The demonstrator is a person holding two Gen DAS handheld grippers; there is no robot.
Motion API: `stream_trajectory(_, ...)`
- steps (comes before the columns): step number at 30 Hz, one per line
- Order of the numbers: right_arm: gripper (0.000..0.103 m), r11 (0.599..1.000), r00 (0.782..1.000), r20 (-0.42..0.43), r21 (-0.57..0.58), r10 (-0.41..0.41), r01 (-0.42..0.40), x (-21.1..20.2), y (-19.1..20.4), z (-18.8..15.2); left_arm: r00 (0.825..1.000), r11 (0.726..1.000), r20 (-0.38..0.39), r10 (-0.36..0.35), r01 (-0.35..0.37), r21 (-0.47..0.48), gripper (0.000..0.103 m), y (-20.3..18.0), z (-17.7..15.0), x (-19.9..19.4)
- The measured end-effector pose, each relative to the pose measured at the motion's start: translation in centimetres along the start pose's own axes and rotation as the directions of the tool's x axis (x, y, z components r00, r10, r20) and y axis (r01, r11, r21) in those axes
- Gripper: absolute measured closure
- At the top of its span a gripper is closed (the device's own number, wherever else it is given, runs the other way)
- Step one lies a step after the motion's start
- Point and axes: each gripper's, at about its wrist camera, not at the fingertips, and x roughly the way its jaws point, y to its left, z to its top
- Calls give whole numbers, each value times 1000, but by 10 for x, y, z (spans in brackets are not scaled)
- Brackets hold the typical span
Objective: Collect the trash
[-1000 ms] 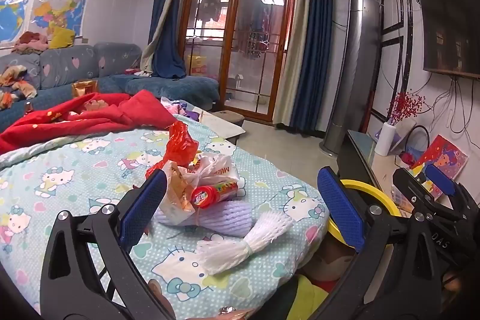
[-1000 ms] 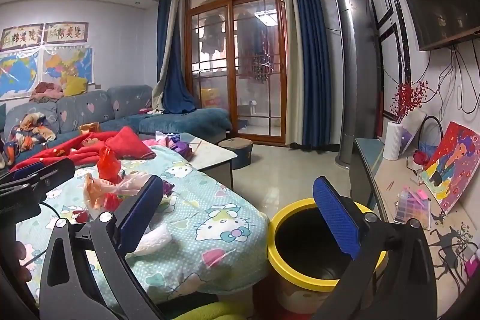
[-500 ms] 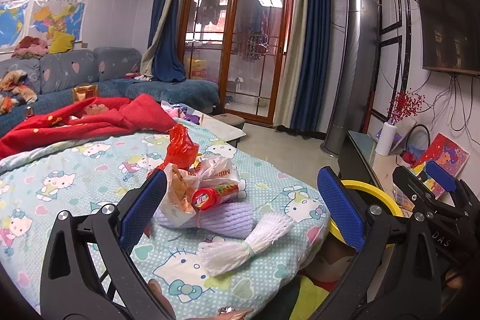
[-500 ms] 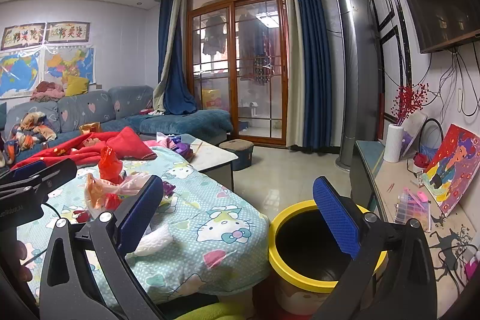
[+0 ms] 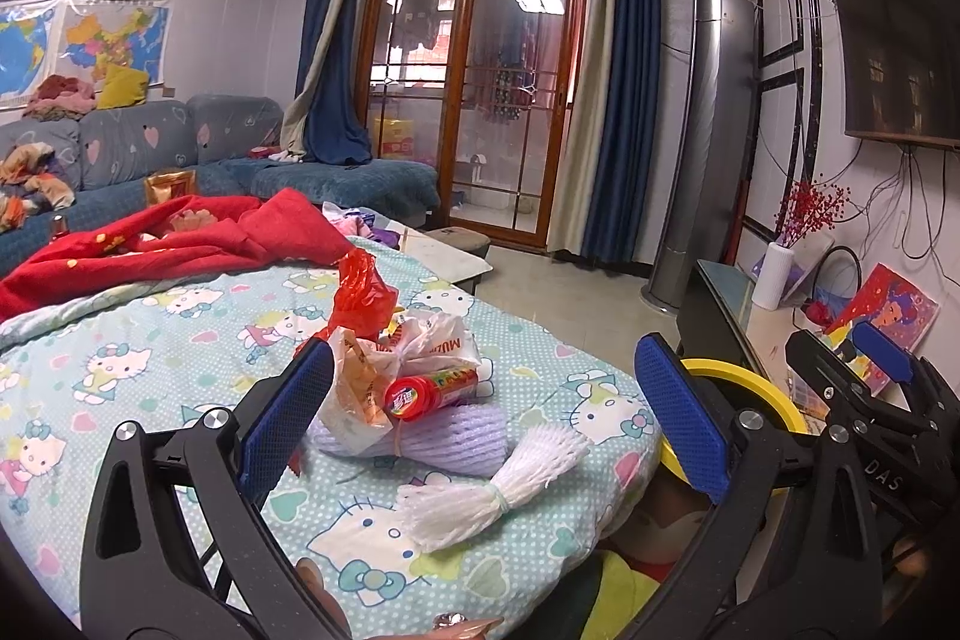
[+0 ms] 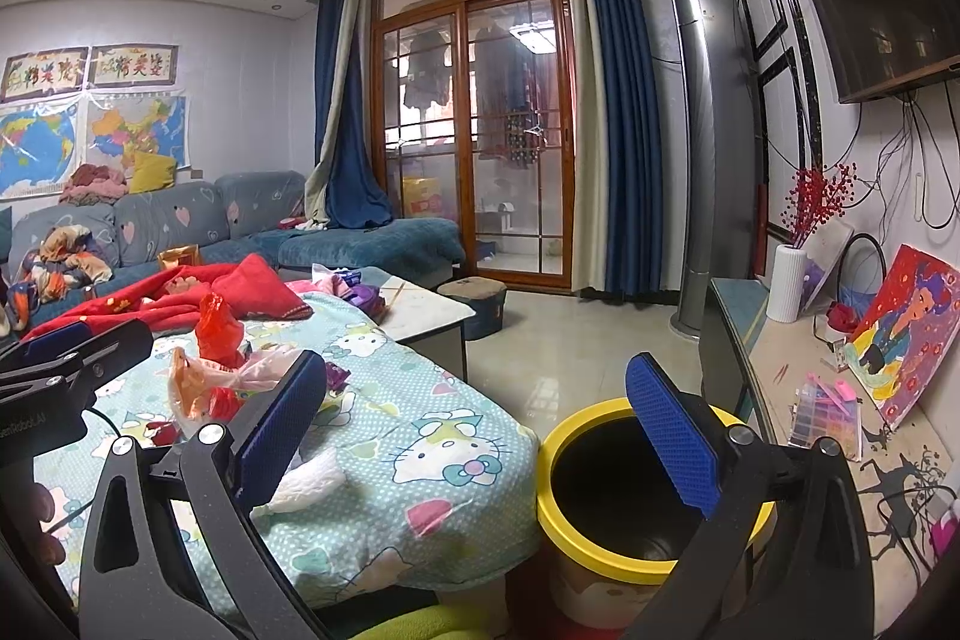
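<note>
A heap of trash lies on the Hello Kitty cloth [image 5: 150, 340]: a white foam net [image 5: 492, 484], a purple foam net [image 5: 456, 439], a red-capped candy tube [image 5: 429, 391], white and orange plastic bags [image 5: 420, 340] and a red bag [image 5: 360, 289]. My left gripper [image 5: 480, 418] hangs open just before the heap, holding nothing. The right gripper [image 6: 474, 424] is open and empty, above the table corner and the yellow-rimmed bin [image 6: 624, 496]. In the right wrist view the red bag [image 6: 219, 322] and white foam net [image 6: 306, 478] show beside the left finger.
A red blanket [image 5: 156, 244] covers the far table side. Beyond it stands a blue sofa [image 5: 336, 184] with clothes. On the right a low TV cabinet [image 6: 798, 388] carries a white vase [image 6: 789, 283], a painting [image 6: 900, 328] and a bead box [image 6: 825, 415]. Tiled floor [image 6: 576, 340] lies beyond the bin.
The left wrist view has shifted slightly, with the trash heap sitting a touch nearer and more central. The right gripper stays almost still over the bin.
</note>
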Motion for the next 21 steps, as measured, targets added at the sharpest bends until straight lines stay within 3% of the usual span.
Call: stream_trajectory(21, 6, 1000, 1000, -16, -7, 2, -2, 2, 7, -8, 1000, 1000, 0, 2, -2, 4, 11, -1, 0, 0)
